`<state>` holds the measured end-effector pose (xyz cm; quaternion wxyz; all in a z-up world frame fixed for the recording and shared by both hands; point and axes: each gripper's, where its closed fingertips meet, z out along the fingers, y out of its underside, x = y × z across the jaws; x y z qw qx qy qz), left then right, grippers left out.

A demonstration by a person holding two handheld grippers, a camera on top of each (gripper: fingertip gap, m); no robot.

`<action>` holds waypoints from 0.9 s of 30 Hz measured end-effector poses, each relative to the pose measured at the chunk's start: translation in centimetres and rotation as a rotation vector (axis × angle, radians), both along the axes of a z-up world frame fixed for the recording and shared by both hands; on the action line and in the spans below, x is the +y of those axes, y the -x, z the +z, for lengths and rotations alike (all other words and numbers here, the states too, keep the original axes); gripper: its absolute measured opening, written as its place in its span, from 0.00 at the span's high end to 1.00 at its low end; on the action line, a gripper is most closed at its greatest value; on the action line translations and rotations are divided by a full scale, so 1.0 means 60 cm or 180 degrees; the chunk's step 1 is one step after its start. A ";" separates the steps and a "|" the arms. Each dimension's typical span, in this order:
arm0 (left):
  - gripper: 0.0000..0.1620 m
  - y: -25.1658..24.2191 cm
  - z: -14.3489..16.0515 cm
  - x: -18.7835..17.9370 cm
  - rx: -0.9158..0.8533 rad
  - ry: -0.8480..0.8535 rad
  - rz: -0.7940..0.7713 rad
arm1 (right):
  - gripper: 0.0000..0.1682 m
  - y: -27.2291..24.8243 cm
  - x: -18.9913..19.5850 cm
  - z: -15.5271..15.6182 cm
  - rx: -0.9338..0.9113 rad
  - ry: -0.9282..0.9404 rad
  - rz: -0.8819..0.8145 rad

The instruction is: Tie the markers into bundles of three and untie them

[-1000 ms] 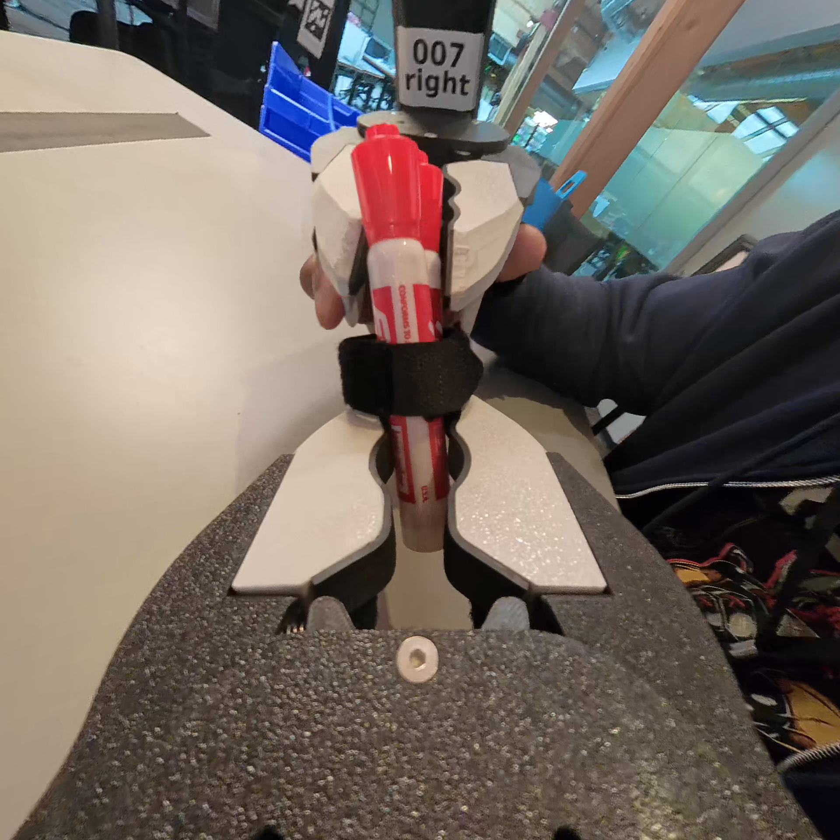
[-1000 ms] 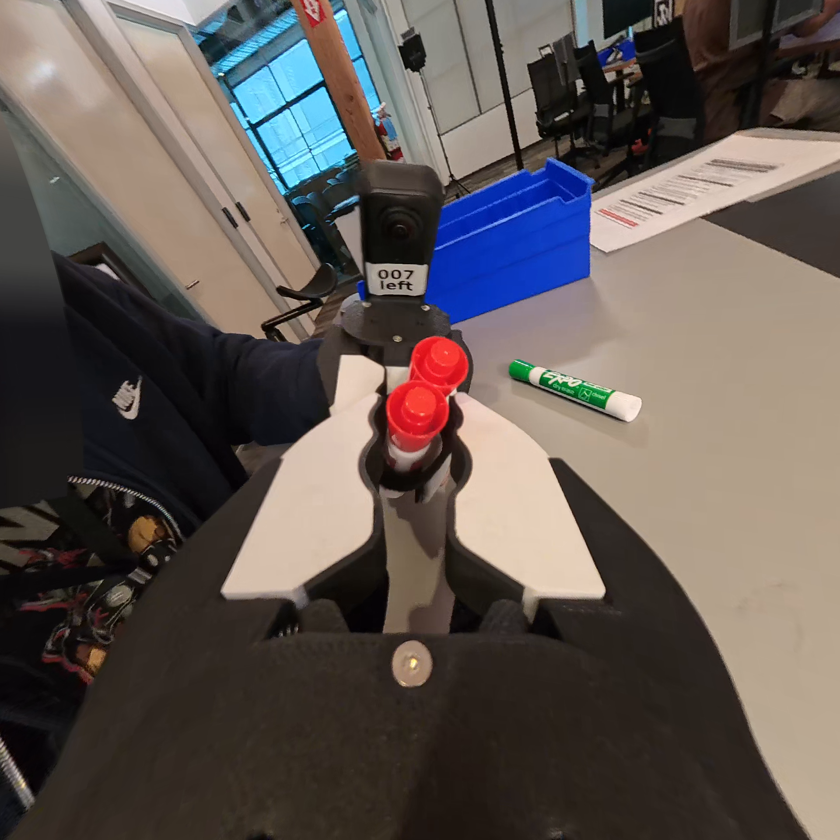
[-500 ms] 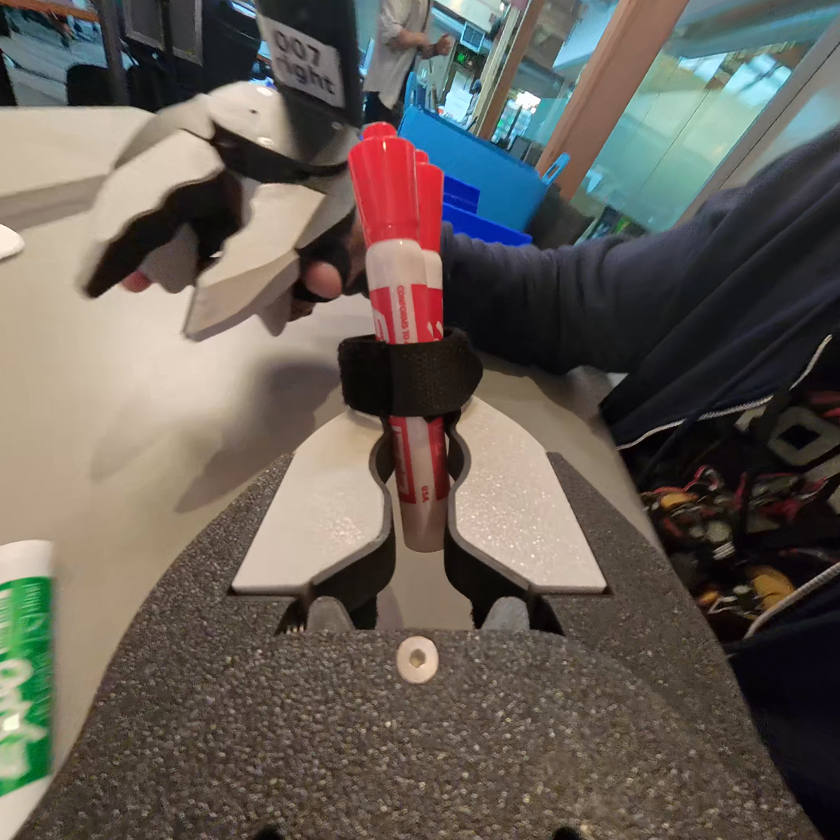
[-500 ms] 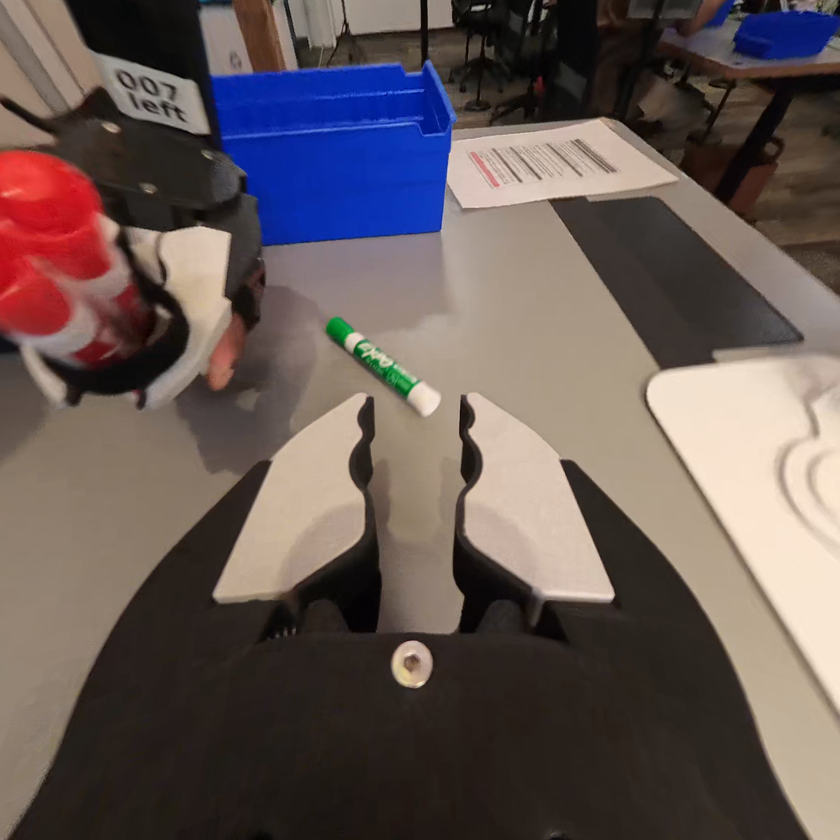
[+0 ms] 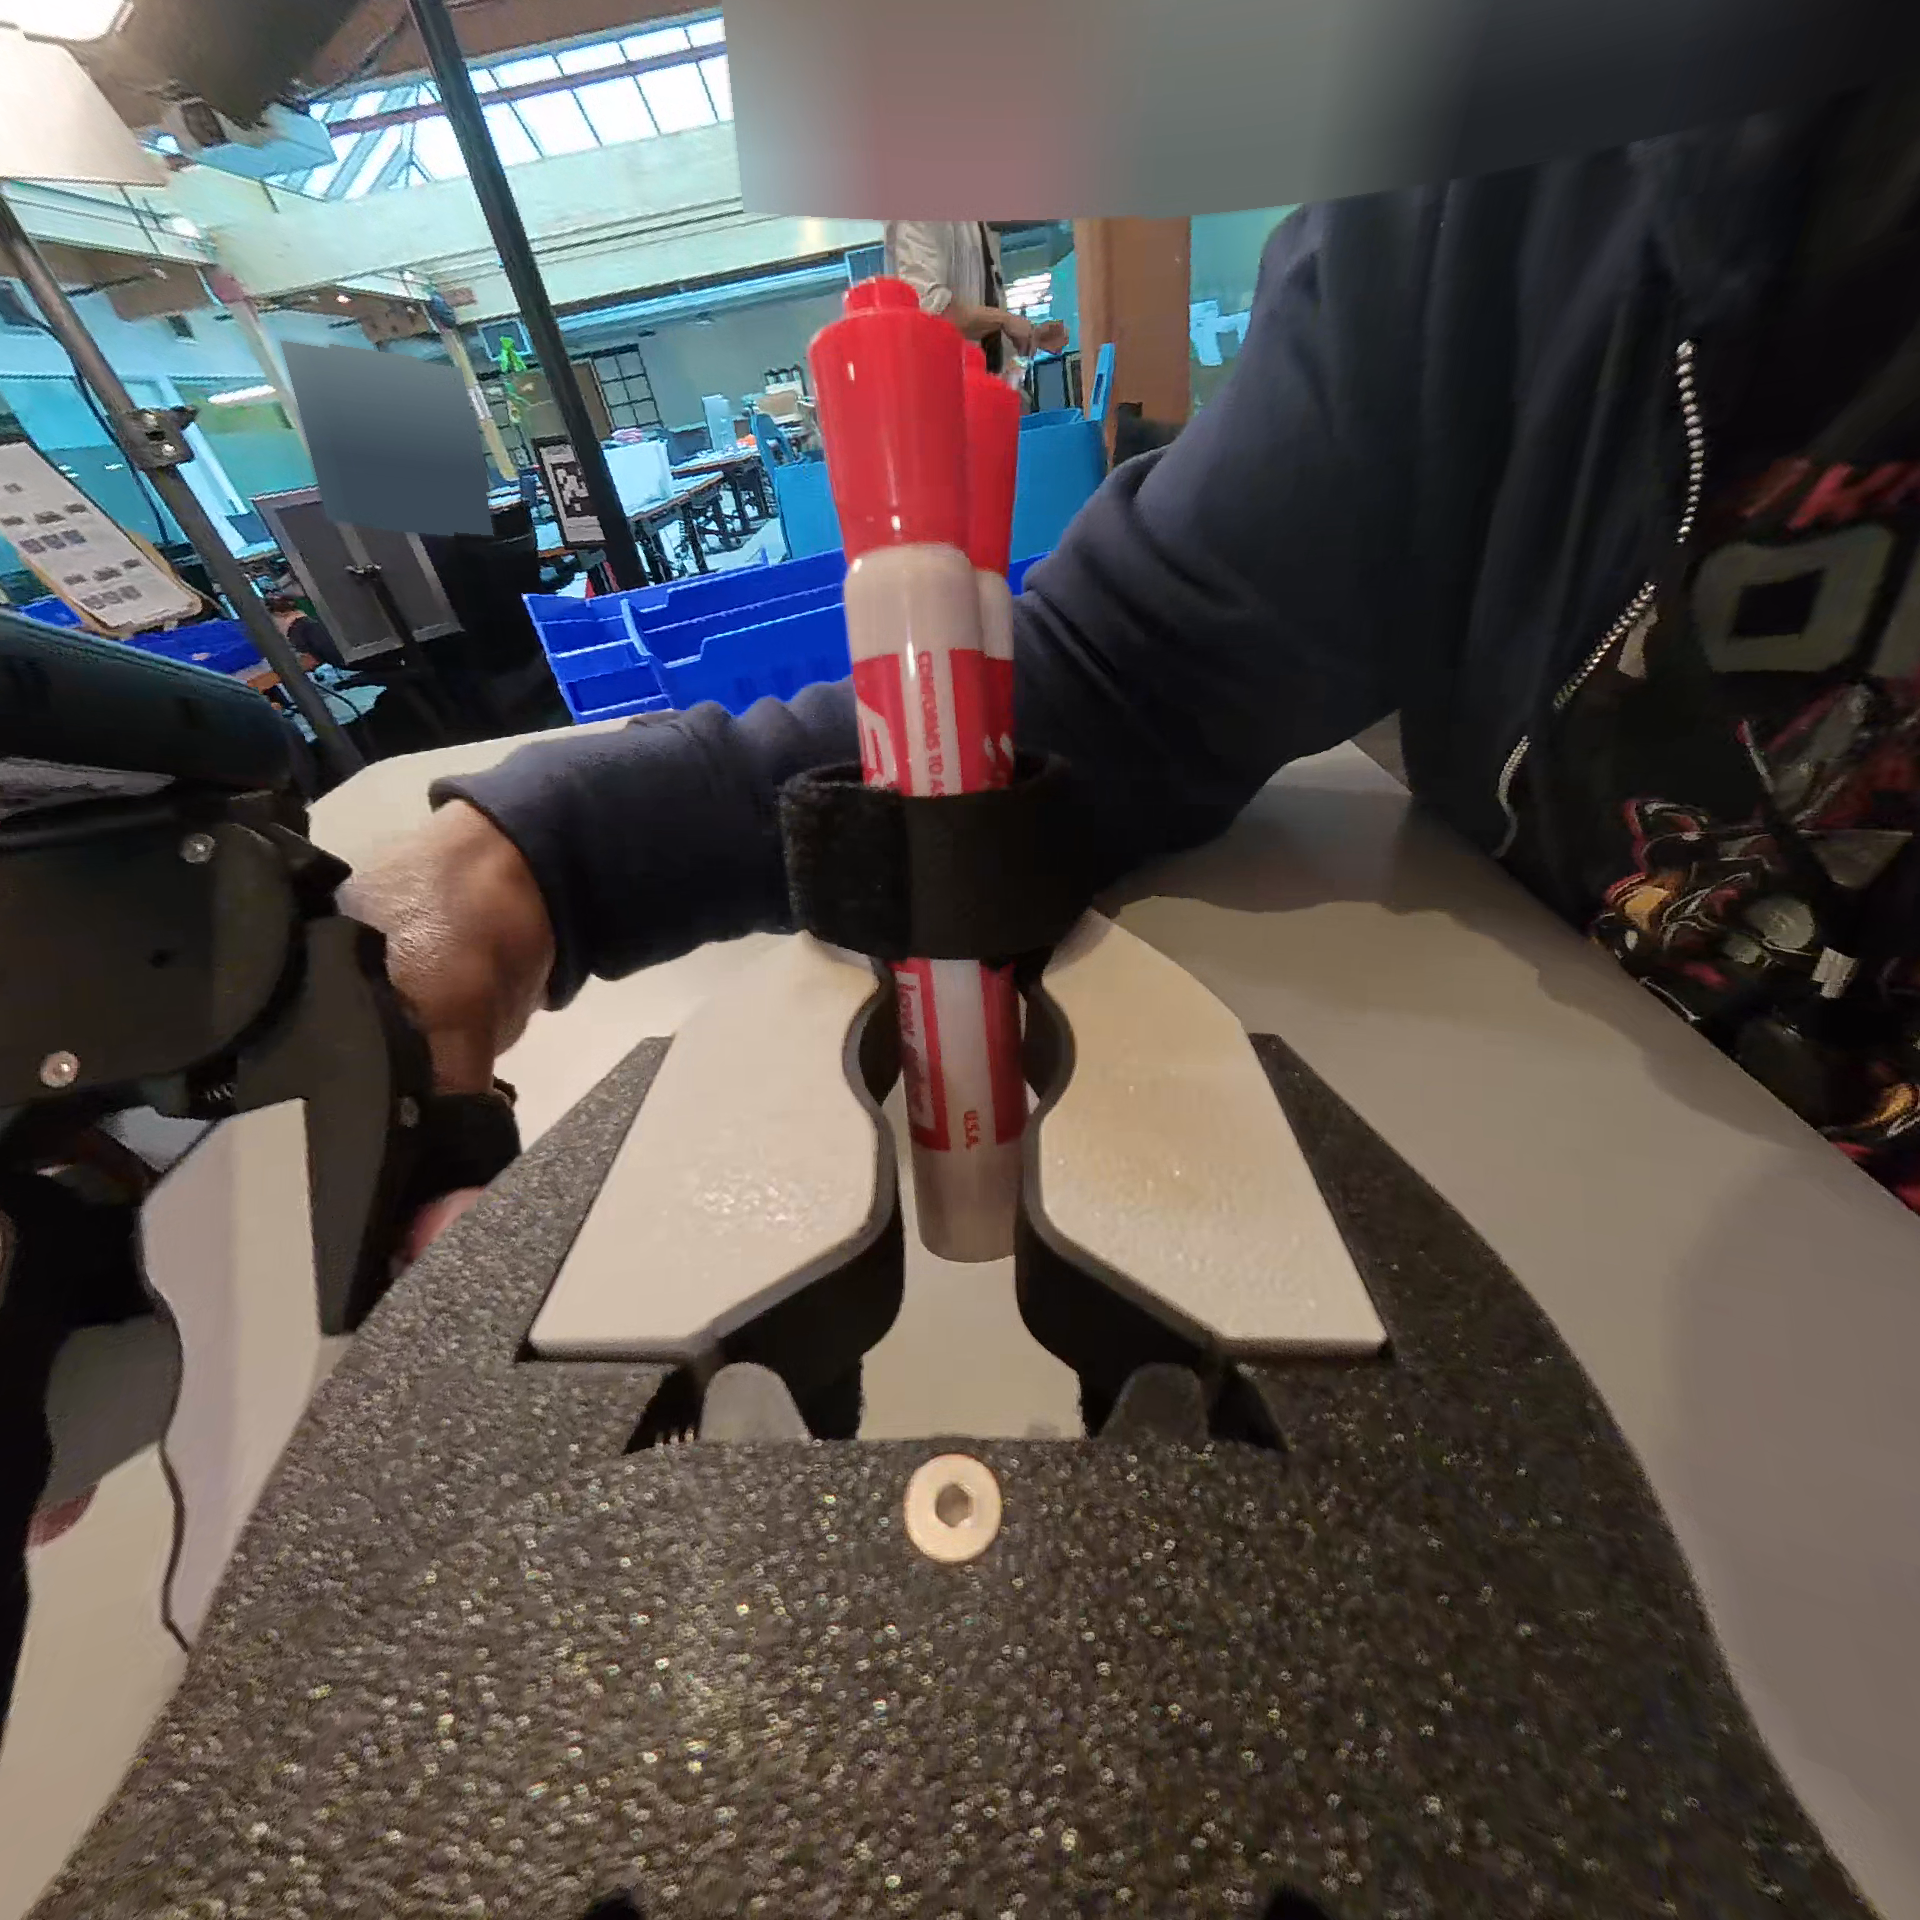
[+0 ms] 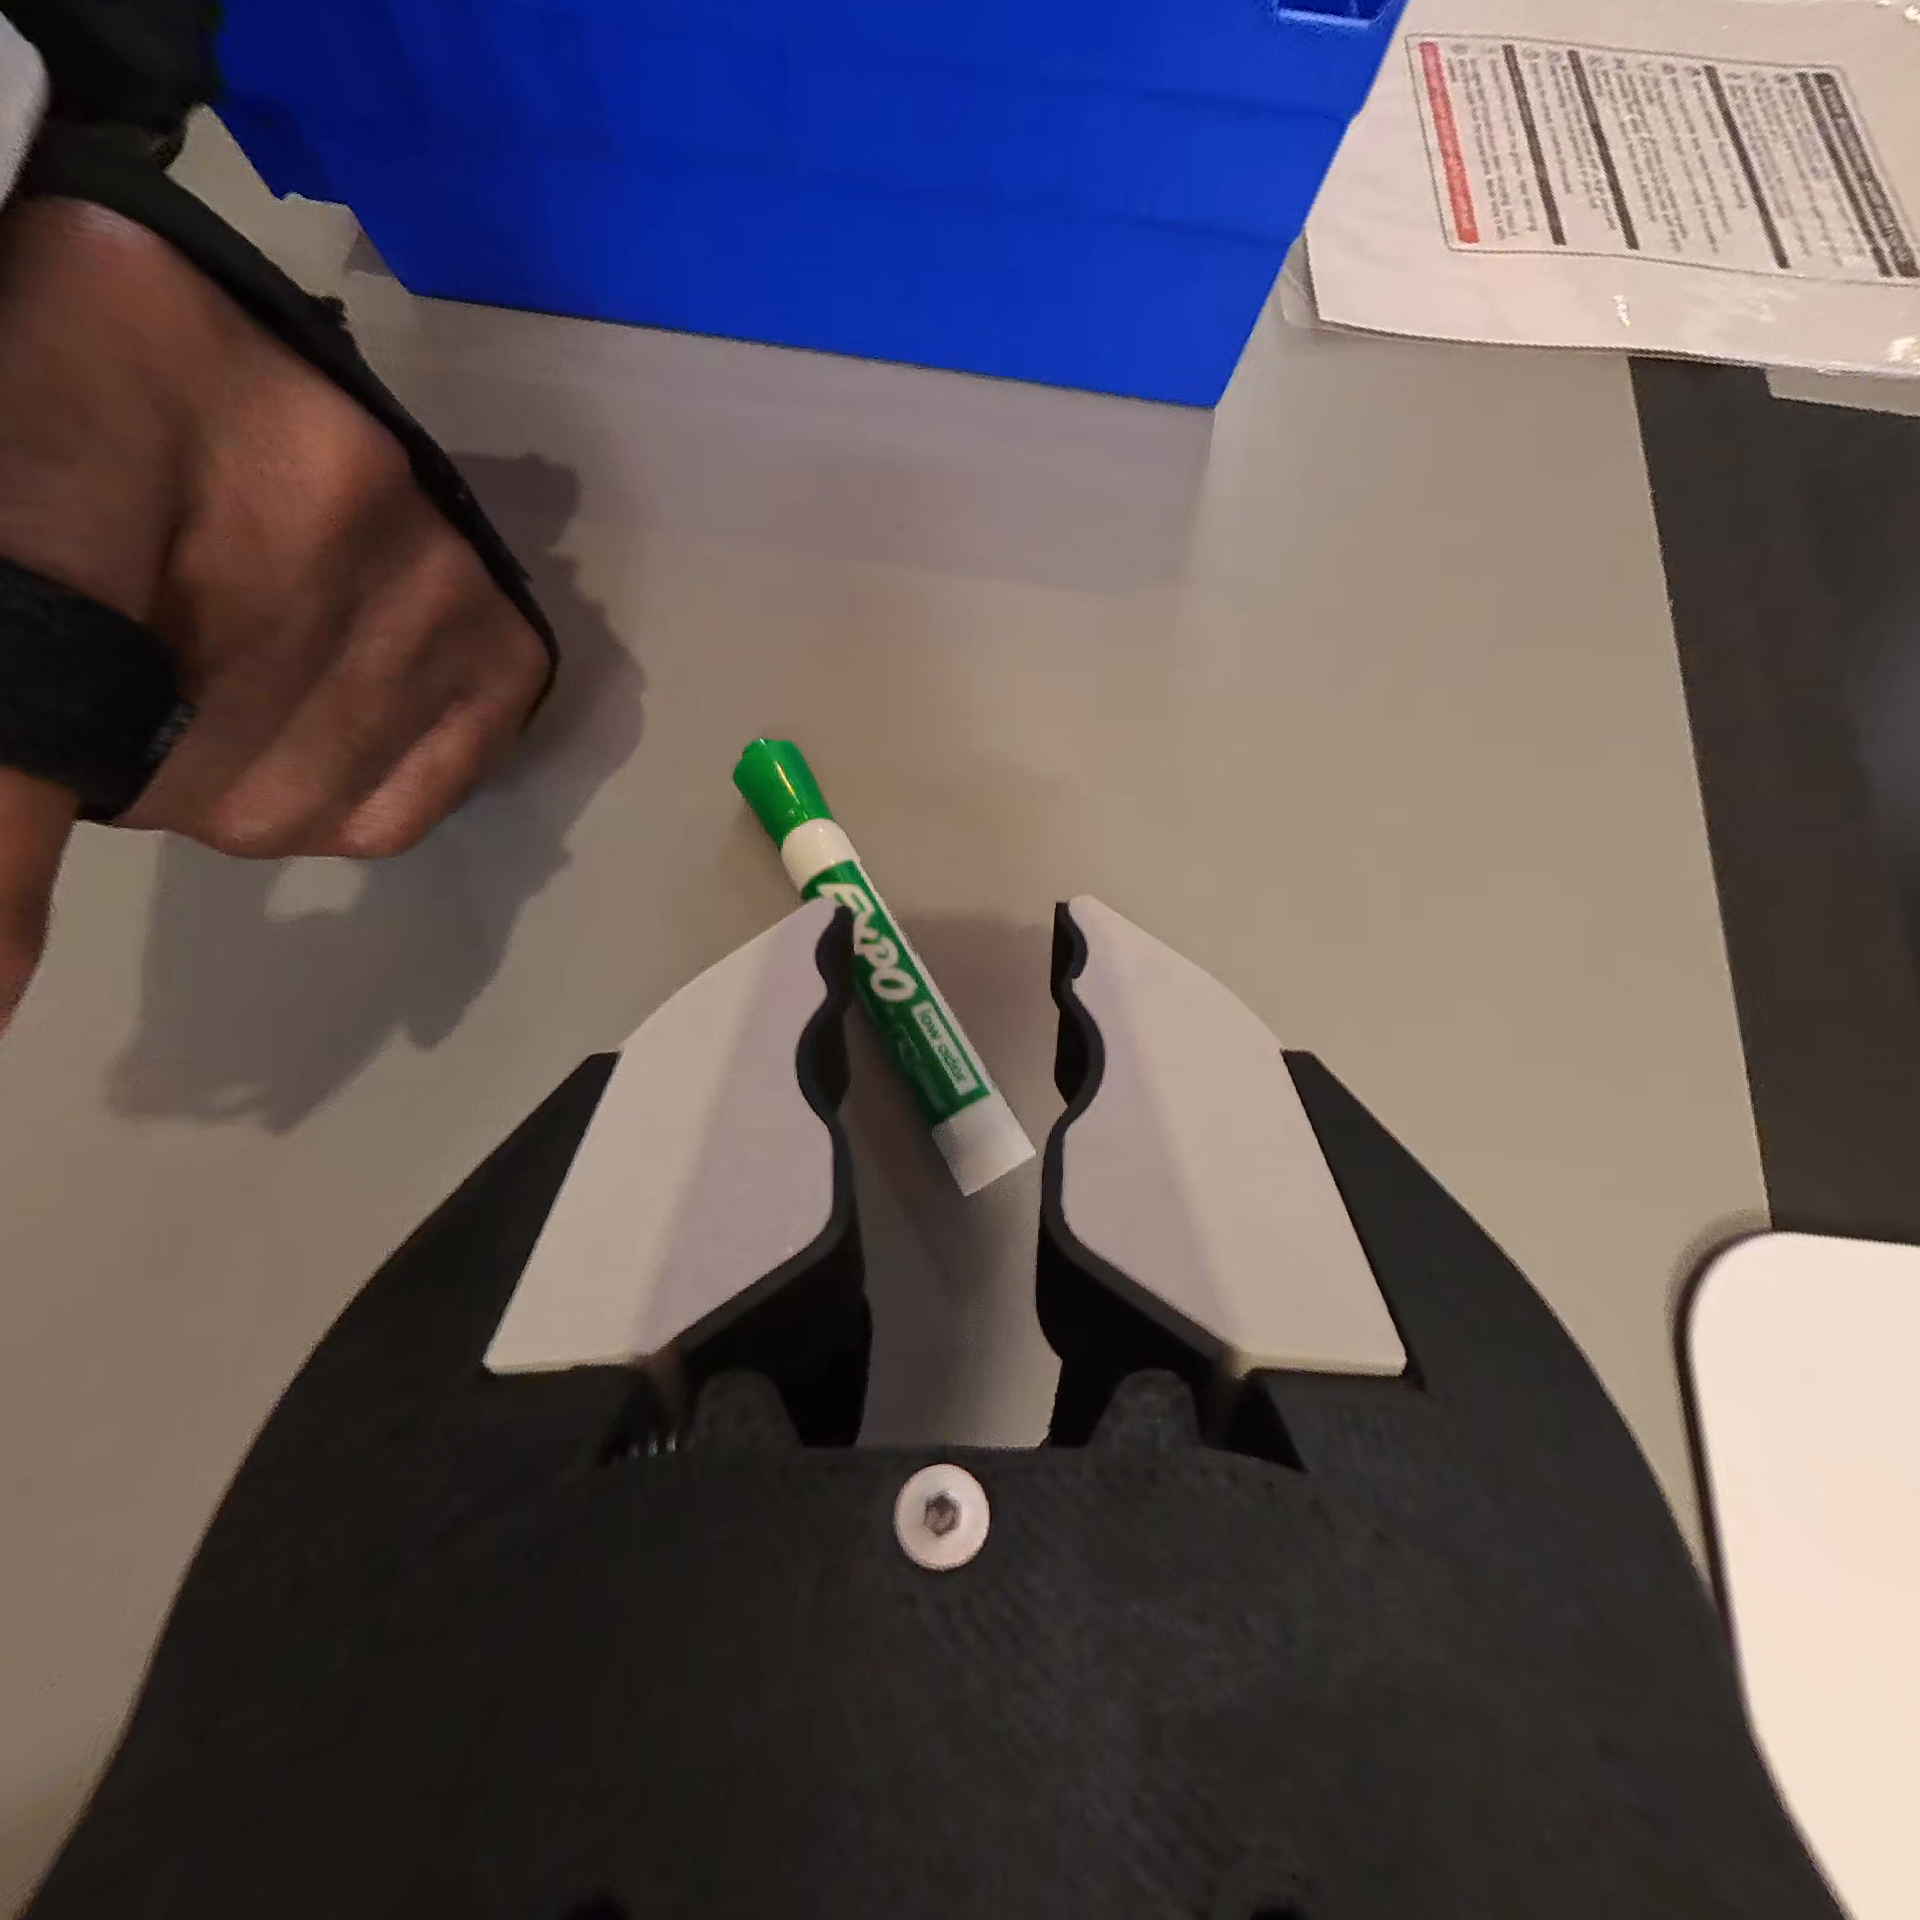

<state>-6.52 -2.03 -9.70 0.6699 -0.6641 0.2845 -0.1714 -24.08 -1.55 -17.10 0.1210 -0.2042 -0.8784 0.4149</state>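
My left gripper (image 5: 956,997) is shut on two red markers (image 5: 925,644) that stand upright between its fingers. A black hook-and-loop strap (image 5: 930,862) wraps them just above the fingertips. My right gripper (image 6: 945,914) is open, tilted down over the grey table (image 6: 1299,748). A green marker (image 6: 883,971) lies flat on the table, its white end between the open fingers and its green cap pointing away. The right gripper's body (image 5: 156,935) shows at the left edge of the left wrist view.
A blue bin (image 6: 790,177) stands beyond the green marker. A printed sheet (image 6: 1621,177) lies at the far right, a black mat (image 6: 1797,727) and a white tray corner (image 6: 1818,1507) to the right. The person's hand (image 6: 239,582) is at the left, a dark sleeve (image 5: 1195,623) behind the bundle. The grippers' ends are close to 20 centimeters from one another.
My right gripper let go of the red markers' caps, opened, swung away and came down over the green marker. My left gripper kept hold of the bundle and turned toward the person.
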 end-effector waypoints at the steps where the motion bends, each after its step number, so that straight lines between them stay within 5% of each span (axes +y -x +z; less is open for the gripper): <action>1: 0.88 0.000 -0.001 0.001 -0.0006 0.0004 0.0001 | 0.79 -0.001 0.004 0.003 0.0004 0.0010 0.0001; 10: 0.88 -0.004 -0.003 -0.002 -0.0012 0.0024 -0.0068 | 0.79 -0.022 -0.042 -0.056 -0.0010 -0.0705 0.0374; 19: 0.88 -0.004 0.009 0.000 0.0154 -0.0254 0.0086 | 0.89 -0.010 0.001 -0.075 -0.0034 -0.0973 -0.0184; 22: 0.88 -0.008 0.011 0.006 0.0338 -0.0399 0.0209 | 0.89 -0.023 0.016 -0.019 -0.0017 -0.0249 -0.0349; 27: 0.88 -0.020 0.004 0.016 0.0613 -0.0450 0.0318 | 0.90 -0.094 0.049 0.163 0.0243 0.1452 -0.0444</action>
